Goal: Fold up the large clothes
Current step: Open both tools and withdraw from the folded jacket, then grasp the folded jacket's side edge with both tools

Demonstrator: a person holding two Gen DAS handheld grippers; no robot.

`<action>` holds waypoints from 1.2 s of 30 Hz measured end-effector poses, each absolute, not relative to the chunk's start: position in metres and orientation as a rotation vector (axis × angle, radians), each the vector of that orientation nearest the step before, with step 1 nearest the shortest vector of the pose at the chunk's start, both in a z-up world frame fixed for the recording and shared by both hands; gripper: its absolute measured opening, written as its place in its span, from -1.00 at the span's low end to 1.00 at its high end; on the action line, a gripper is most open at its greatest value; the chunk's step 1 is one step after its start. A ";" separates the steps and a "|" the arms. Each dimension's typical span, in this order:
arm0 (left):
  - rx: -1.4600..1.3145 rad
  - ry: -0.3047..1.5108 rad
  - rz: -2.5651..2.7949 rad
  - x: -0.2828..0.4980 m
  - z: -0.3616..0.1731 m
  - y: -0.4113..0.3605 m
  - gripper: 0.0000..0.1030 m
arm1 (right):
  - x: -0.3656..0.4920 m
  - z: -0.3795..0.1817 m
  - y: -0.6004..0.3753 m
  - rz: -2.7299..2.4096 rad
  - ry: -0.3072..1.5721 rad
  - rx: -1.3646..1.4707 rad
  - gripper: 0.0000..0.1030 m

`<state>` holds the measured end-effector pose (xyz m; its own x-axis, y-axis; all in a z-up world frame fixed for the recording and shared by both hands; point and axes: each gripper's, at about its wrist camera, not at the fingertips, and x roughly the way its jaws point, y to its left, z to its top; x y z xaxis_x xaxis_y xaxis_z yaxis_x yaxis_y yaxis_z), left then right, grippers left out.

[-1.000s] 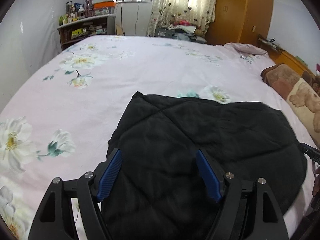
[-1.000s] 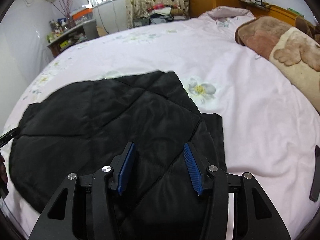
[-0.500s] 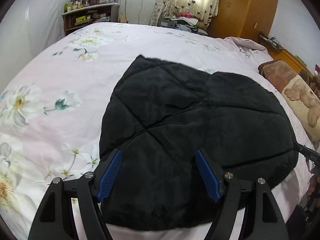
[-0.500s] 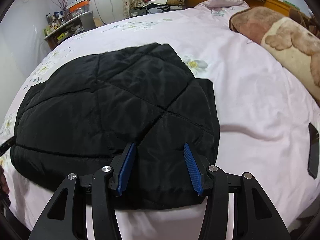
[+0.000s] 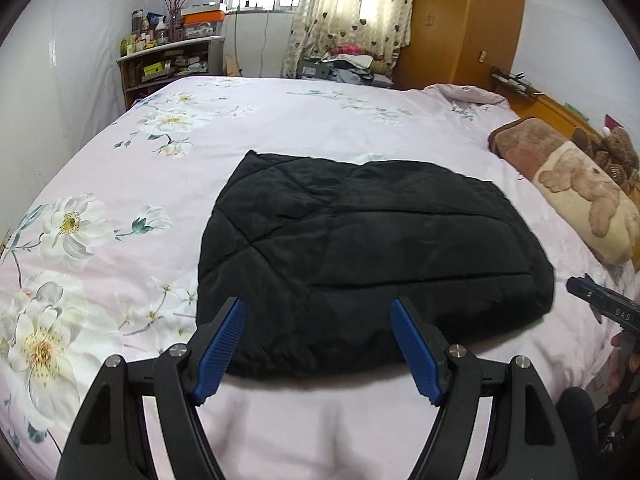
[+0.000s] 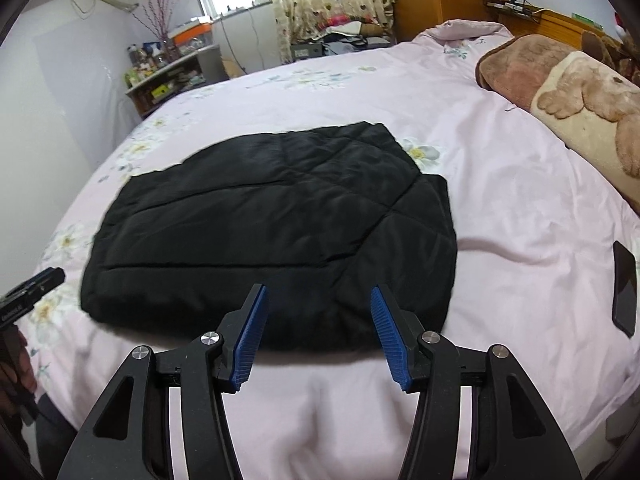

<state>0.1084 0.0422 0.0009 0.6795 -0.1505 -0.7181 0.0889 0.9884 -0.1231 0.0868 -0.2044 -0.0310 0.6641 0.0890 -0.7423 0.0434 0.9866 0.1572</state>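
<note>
The blue-padded fingers (image 5: pixel 224 344) of the left gripper (image 5: pixel 318 346) are spread wide, and nothing is held between them; only the near edge of the black quilted jacket (image 5: pixel 372 264) and the pink bedsheet are seen through the gap. The fingers (image 6: pixel 250 340) of the right gripper (image 6: pixel 318 338) are also parted, have just been opening a little further, and are likewise empty, with the jacket's near edge lying beyond their tips and not touched by them.

The jacket is folded into a flat, roughly rectangular bundle and is laid on the bed (image 5: pixel 320 136), near the edge closest to the cameras and about midway along it. In the right wrist view a narrower folded layer is seen sticking out along the bundle's right side. A floral pattern is printed on the pink sheet, with large white blossoms toward the left side of the bed.

A rolled plush blanket with a bear print (image 5: pixel 580 200) is lain along the right side of the bed, well apart from the jacket. A dark phone (image 6: pixel 625 290) is seen on the sheet near the right edge in the right wrist view. Beyond the far edge of the bed, a cluttered shelf (image 5: pixel 168 60), a curtained window and a wooden wardrobe (image 5: pixel 464 24) are set against the walls.
</note>
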 end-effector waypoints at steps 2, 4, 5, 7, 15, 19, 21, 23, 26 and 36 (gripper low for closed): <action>-0.083 0.804 -0.146 0.100 0.005 0.040 0.50 | 0.078 -0.027 -0.198 0.042 0.837 0.165 0.06; -0.088 0.794 -0.155 0.092 0.009 0.039 0.50 | 0.072 -0.024 -0.193 0.055 0.833 0.161 0.07; -0.090 0.791 -0.159 0.088 0.010 0.038 0.50 | 0.068 -0.023 -0.190 0.062 0.834 0.158 0.08; -0.087 0.787 -0.161 0.083 0.012 0.039 0.50 | 0.063 -0.023 -0.187 0.069 0.834 0.148 0.10; -0.108 0.787 -0.122 0.091 0.003 0.064 0.50 | 0.066 -0.028 -0.206 0.043 0.839 0.156 0.13; -0.137 0.784 -0.078 0.113 -0.007 0.088 0.50 | 0.078 -0.036 -0.225 0.015 0.854 0.172 0.14; -0.166 0.802 -0.044 0.130 -0.017 0.104 0.50 | 0.087 -0.042 -0.238 -0.002 0.865 0.182 0.15; -0.186 0.813 -0.034 0.146 -0.026 0.115 0.50 | 0.098 -0.050 -0.250 -0.013 0.885 0.196 0.16; -0.202 0.835 -0.017 0.170 -0.042 0.128 0.50 | 0.115 -0.062 -0.268 -0.037 0.914 0.215 0.17; -0.331 0.939 -0.052 0.225 -0.099 0.142 0.51 | 0.165 -0.097 -0.293 -0.040 0.986 0.251 0.31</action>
